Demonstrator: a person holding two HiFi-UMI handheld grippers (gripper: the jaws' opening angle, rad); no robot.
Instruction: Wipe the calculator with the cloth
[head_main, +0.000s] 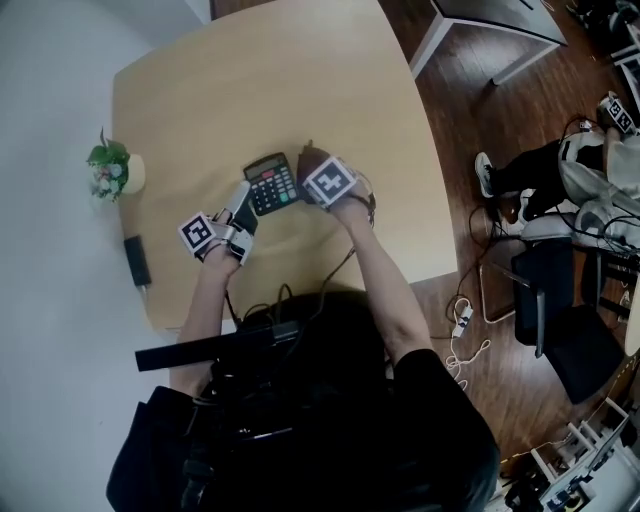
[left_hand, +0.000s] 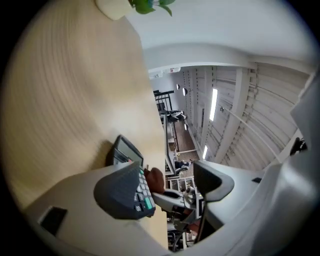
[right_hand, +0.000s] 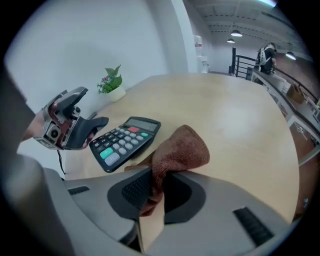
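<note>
A black calculator lies flat on the round pale wooden table, its display at the far end. My left gripper sits just left of the calculator's near corner, with its jaws wide apart. In the left gripper view the calculator shows past the left finger, and nothing is pressed between the pads. My right gripper is shut on a brown cloth, which hangs down to the table just right of the calculator. The left gripper shows beyond the calculator there.
A small potted plant stands at the table's left edge, and a dark flat object lies nearer along that edge. Off the table's right side are a seated person, a chair and cables on the wooden floor.
</note>
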